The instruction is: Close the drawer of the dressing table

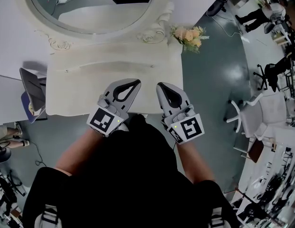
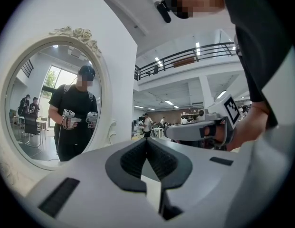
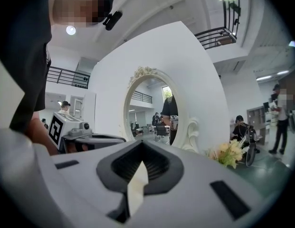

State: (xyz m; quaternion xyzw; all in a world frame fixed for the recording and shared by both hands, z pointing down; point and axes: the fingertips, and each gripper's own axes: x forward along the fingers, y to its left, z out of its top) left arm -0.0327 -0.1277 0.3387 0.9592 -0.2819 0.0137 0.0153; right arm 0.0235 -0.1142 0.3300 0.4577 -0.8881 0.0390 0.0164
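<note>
The white dressing table [image 1: 80, 87] with its oval mirror [image 1: 90, 8] lies below me in the head view. No drawer sticks out past its front edge, and the drawer front is hidden from above. My left gripper [image 1: 136, 83] and right gripper [image 1: 161, 86] hover side by side over the table's front edge, pointing at the mirror. Both are shut with nothing between the jaws. In the left gripper view the jaws [image 2: 146, 139] meet at the tip, facing the mirror [image 2: 52, 99]. The right gripper's jaws [image 3: 141, 142] also meet, with the mirror [image 3: 154, 113] ahead.
A bunch of pale flowers [image 1: 190, 34] stands at the table's right rear corner. A chair [image 1: 33, 94] sits at the table's left end, and a white chair [image 1: 254, 113] stands on the green floor to the right. People and desks are farther off.
</note>
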